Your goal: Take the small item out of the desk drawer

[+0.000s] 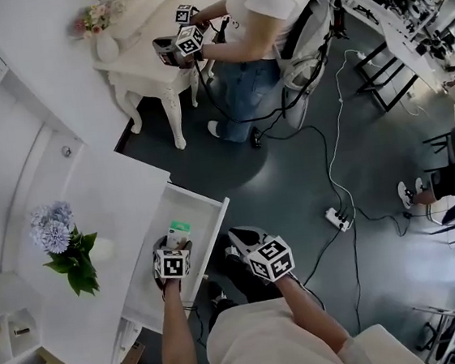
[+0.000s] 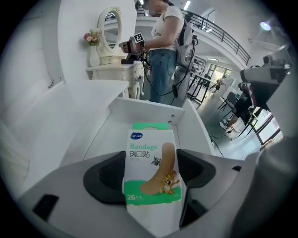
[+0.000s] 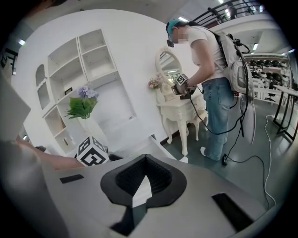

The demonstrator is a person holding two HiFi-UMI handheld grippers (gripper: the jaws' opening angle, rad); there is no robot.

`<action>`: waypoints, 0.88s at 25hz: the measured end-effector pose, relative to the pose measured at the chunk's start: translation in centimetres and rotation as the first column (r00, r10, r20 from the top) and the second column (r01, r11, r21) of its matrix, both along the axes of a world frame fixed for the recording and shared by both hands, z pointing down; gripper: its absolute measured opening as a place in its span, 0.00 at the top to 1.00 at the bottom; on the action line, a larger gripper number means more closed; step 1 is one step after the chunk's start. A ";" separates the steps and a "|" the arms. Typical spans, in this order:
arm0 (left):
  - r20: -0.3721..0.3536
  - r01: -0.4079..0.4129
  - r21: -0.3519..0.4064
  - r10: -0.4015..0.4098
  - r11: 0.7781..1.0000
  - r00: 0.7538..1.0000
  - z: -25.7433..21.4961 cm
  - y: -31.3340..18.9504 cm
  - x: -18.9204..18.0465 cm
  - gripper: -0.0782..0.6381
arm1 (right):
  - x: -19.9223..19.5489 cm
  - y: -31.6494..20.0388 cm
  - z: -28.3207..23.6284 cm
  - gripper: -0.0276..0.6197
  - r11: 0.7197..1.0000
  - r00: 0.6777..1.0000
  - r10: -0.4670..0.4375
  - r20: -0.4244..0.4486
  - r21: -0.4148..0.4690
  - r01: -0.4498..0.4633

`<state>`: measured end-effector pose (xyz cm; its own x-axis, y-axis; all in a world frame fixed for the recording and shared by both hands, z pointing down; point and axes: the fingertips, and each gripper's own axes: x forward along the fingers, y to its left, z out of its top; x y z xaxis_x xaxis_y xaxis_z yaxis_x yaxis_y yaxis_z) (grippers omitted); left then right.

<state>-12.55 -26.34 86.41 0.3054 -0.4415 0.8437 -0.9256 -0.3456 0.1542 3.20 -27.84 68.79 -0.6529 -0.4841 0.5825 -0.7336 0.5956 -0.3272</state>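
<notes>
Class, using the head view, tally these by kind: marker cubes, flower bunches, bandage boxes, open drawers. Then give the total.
Marker cubes: 4
Flower bunches: 2
Bandage box: 1
Open drawer: 1
Total: 8

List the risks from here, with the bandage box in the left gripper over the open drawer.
1. The left gripper pinches the bandage box by its lower half only, so the carton may crush, or slide out and fall into the drawer.
2. A drawer wall stands just ahead of the box. Moving forward rather than up might snag it.
3. The shut right gripper hangs near the drawer's corner and might bump it.
</notes>
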 end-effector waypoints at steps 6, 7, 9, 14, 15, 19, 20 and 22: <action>-0.031 0.032 0.083 -0.029 0.996 0.999 -4.2 1.4 -0.6 0.40 | -2.6 1.8 -0.4 0.92 1.000 0.999 -0.012 0.032 0.000 0.012; -0.035 0.037 0.095 -0.033 0.995 0.999 -5.1 1.7 -0.7 0.40 | -3.0 2.2 -0.5 0.92 1.000 0.999 -0.015 0.036 0.000 0.015; -0.041 0.043 0.113 -0.039 0.993 0.998 -6.7 2.5 -0.7 0.40 | -3.4 3.2 -0.8 0.92 1.000 0.999 -0.019 0.039 -0.001 0.019; -0.039 0.044 0.160 -0.038 0.986 0.999 -10.8 4.1 -1.0 0.40 | -5.1 4.7 -2.0 0.92 1.000 0.998 -0.022 0.057 0.011 0.021; -0.039 0.044 0.171 -0.038 0.984 0.999 -11.6 4.4 -1.1 0.40 | -5.6 4.9 -2.2 0.92 1.000 0.998 -0.023 0.064 0.017 0.022; -0.051 0.046 0.211 -0.036 0.976 0.998 -14.1 6.0 -0.4 0.40 | -6.6 6.2 -3.4 0.92 0.999 0.996 -0.027 0.085 0.038 0.024; -0.054 0.049 0.220 -0.038 0.974 0.998 -15.0 6.5 -0.1 0.40 | -6.7 6.7 -3.8 0.92 0.999 0.996 -0.025 0.089 0.038 0.021; -0.061 0.053 0.233 -0.039 0.971 0.997 -16.5 7.5 0.3 0.40 | -6.8 7.7 -4.0 0.92 0.999 0.996 -0.015 0.092 0.035 0.012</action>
